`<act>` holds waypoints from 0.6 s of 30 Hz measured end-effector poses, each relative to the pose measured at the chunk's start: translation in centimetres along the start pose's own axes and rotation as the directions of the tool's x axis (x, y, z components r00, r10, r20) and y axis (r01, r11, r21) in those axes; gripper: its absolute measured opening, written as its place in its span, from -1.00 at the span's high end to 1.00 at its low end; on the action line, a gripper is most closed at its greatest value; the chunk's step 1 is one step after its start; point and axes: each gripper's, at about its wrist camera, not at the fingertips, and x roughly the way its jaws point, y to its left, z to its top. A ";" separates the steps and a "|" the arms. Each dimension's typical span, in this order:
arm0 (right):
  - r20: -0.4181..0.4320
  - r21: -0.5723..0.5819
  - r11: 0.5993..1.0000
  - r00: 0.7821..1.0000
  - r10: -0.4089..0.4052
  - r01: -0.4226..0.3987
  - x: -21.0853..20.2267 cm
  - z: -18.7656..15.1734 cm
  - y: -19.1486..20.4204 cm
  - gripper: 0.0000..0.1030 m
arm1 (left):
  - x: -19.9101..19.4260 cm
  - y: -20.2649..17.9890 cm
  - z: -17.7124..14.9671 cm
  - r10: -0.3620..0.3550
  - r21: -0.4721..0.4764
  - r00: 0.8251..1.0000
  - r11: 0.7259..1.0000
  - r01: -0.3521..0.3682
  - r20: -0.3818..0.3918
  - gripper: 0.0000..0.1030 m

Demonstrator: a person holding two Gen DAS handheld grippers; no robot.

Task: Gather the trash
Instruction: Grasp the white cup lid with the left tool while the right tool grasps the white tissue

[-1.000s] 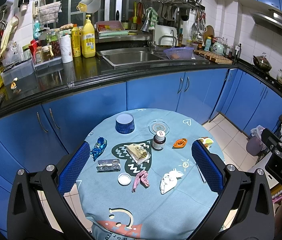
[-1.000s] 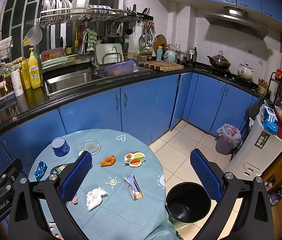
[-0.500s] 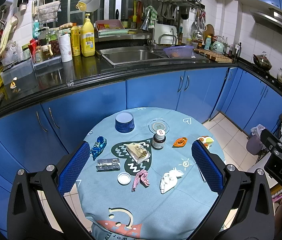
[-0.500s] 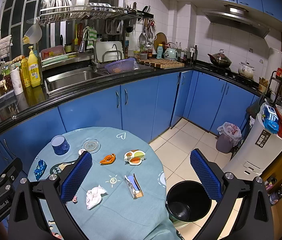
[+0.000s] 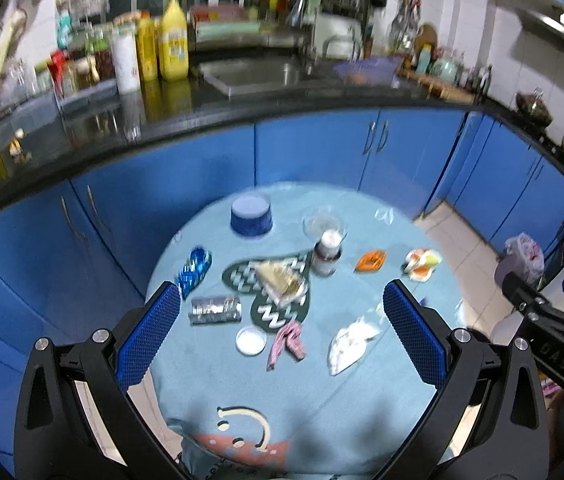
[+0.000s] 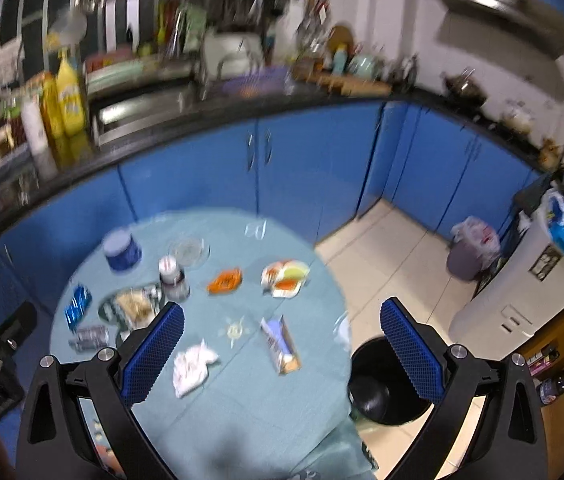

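The kitchen's black worktop [image 5: 242, 120] and blue cabinets [image 5: 322, 156] curve behind a round counter [image 6: 242, 400] under a teal cloth, and the trash is scattered over it. A black bin [image 6: 382, 388] stands on the tiled floor just beside the counter's right edge; in the right wrist view it sits low between the right gripper's fingers, nearer the right one. The left gripper [image 5: 282, 312] hangs above the near side of the counter with its jaws spread wide and nothing between the pads; the right gripper [image 6: 282, 340] is likewise wide open and empty, over the counter's right half. Between the left gripper's fingers lie a silver wrapper [image 5: 214, 310], a white lid [image 5: 250, 341], a pink scrap [image 5: 288, 342] and a crumpled white tissue [image 5: 350, 344], all apart from the pads. Farther off sit a food packet [image 5: 280, 280] on the cloth's dark heart, a blue wrapper [image 5: 194, 270] to the left, an upturned blue cup [image 5: 251, 216], a glass dish [image 5: 324, 224], a small jar [image 5: 327, 254] just before it, an orange wrapper [image 5: 370, 261] and a multicoloured wrapper [image 5: 422, 262]. In the right wrist view a small carton [image 6: 280, 344] lies flat between that gripper's fingers, the tissue near its left finger. Both views are blurred.
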 end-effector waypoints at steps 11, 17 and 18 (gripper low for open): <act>-0.299 -0.094 0.977 0.941 0.156 -0.192 11.8 -4.9 4.1 -0.87 | 11.7 4.1 -4.7 0.003 0.025 0.949 1.000 0.006 -0.315 -0.94; -0.403 -0.139 0.953 0.895 0.194 -0.269 14.9 -6.4 6.7 -0.87 | 16.2 6.4 -6.1 -0.002 -0.014 0.903 1.000 -0.005 -0.431 -0.94; -0.414 -0.147 0.950 0.890 0.194 -0.275 15.3 -6.5 7.2 -0.87 | 16.5 6.7 -6.1 0.001 -0.017 0.902 1.000 -0.009 -0.432 -0.94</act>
